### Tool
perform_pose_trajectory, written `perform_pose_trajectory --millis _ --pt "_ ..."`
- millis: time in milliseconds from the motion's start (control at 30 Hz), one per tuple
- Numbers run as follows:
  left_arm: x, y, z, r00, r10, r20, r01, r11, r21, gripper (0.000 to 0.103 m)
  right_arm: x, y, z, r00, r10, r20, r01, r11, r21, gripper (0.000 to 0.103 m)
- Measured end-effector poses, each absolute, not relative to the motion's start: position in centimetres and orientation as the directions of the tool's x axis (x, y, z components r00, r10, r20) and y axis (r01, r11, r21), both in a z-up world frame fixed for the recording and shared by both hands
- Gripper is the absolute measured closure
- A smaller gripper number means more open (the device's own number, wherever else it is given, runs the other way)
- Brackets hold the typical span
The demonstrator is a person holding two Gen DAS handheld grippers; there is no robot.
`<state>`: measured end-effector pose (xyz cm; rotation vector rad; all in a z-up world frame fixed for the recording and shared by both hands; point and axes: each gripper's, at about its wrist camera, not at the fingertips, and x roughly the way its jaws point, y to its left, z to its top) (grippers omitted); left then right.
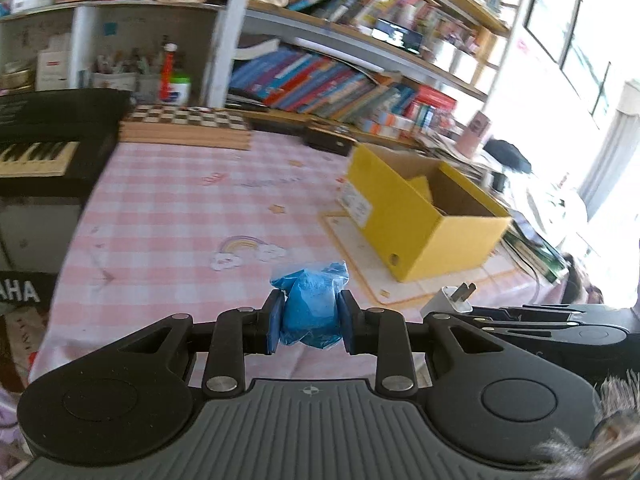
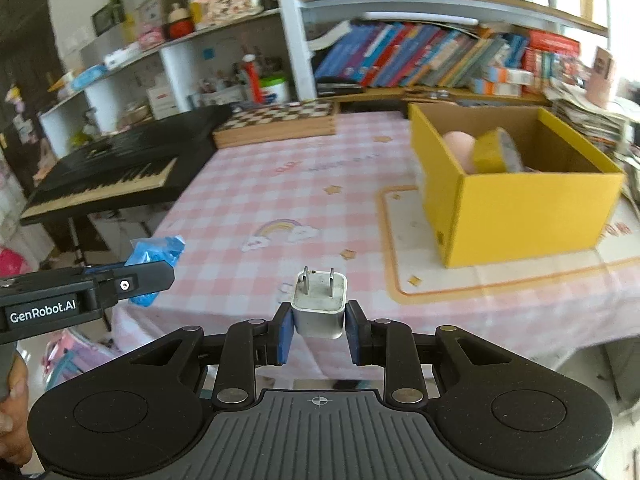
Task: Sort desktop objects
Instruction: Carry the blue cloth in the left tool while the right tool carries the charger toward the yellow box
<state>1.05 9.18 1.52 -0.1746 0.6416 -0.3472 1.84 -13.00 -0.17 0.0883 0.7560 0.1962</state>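
blue plastic packet (image 1: 310,312) clamped in left gripper (image 1: 309,320); right gripper (image 2: 319,330) clamps white charger plug (image 2: 320,304), near yellow box (image 2: 516,200).

Black keyboard (image 2: 108,176) beside a chessboard (image 2: 280,118) — crowded bookshelves (image 2: 440,56) behind the pink checked tablecloth (image 2: 260,200).

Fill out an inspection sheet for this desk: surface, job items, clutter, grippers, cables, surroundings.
Surface: pink checked tablecloth with a rainbow print; a pale mat under the box.
Job's things: yellow cardboard box, open, holding a yellow tape roll and a pink item; blue plastic bag; white plug adapter, prongs pointing away.
Clutter: wooden chessboard at the far edge.
Grippers: left gripper shut on the bag; right gripper shut on the adapter; both held above the table.
Cables: nothing seen.
Surroundings: black keyboard to the left, crowded bookshelves behind.
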Motion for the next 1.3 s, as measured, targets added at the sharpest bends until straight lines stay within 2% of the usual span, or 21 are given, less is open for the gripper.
perform_pose_trajectory --millis 667,1300 --pt "2.3 2.3 1.2 0.651 -0.506 -0.565 0.439 0.859 -0.264 0.077 -1.1 -19.3 -0.6 0.732 0.074 -0.677 0.044 0.987 0.156 0.076" --pt "4.2 -4.6 1.4 0.621 -0.511 -0.595 0.477 0.848 -0.230 0.077 0.7 -25.5 -1.1 0.719 0.085 -0.690 0.059 0.982 0.182 0.076"
